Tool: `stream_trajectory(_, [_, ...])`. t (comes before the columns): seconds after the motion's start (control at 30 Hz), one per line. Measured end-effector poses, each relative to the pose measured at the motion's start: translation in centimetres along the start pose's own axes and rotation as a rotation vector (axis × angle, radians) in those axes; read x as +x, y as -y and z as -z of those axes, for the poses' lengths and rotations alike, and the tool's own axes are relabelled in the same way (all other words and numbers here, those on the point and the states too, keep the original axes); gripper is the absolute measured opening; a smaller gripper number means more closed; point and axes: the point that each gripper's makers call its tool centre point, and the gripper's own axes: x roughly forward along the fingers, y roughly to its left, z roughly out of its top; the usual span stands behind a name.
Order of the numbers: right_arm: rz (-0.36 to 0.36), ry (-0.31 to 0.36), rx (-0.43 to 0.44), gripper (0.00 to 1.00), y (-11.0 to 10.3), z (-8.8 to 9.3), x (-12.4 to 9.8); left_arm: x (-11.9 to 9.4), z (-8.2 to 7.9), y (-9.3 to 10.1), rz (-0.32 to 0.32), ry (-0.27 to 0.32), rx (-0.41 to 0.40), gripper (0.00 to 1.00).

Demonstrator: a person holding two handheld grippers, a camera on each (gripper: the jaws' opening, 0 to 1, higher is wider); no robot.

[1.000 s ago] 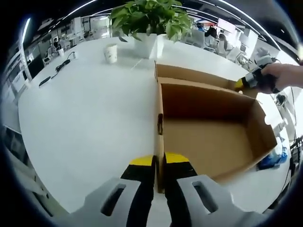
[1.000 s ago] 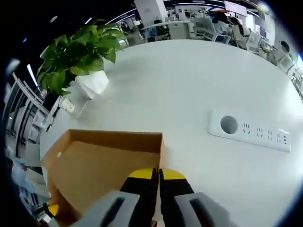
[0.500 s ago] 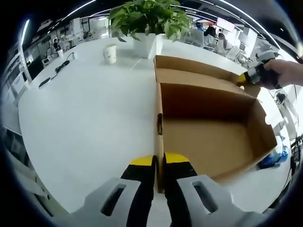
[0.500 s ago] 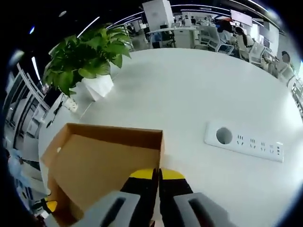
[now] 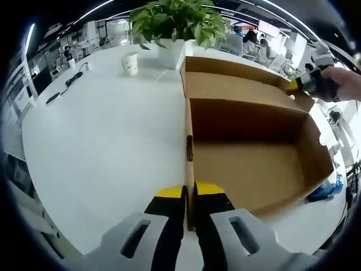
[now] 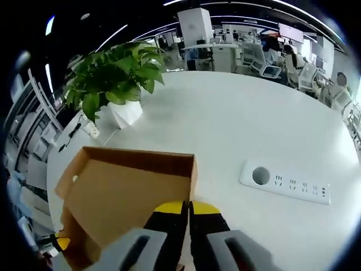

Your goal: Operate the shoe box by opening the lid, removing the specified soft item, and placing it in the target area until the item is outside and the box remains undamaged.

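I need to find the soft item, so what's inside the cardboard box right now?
The cardboard box shows only bare brown floor and walls inside; no item visible. The near wall, pinched by the left tool, hides a strip of floor behind it.

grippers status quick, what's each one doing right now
Left hand-held gripper: shut on the box wall.
Right hand-held gripper: shut on the lid edge.
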Motion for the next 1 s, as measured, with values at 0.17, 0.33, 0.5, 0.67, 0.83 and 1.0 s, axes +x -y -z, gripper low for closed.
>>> stream_trajectory(0.17, [-0.019,0.059,-0.042,0.0,-0.6,-1.0,-0.8,0.1,-0.1,-0.1,-0.012,0.0,0.003,0.04])
stream_trajectory(0.33, [-0.019,0.098,-0.078,0.0,-0.6,-1.0,-1.7,0.3,-0.1,-0.2,-0.017,-0.002,0.002,0.04])
stream_trajectory(0.5, [-0.023,0.162,-0.123,0.0,-0.5,-1.1,-2.6,0.2,-0.1,0.0,-0.02,-0.001,-0.001,0.04])
stream_trajectory(0.67, [-0.031,0.218,-0.144,0.0,-0.6,-1.4,-3.7,0.2,-0.2,0.1,-0.026,0.0,-0.003,0.04])
stream_trajectory(0.83, [-0.049,0.289,-0.194,0.0,-1.5,-2.4,-5.2,0.3,-0.3,0.2,-0.035,0.0,-0.003,0.04])
stream_trajectory(1.0, [-0.06,0.323,-0.236,0.0,-2.0,-2.6,-6.6,0.4,-0.4,0.2,-0.042,-0.001,-0.008,0.04])
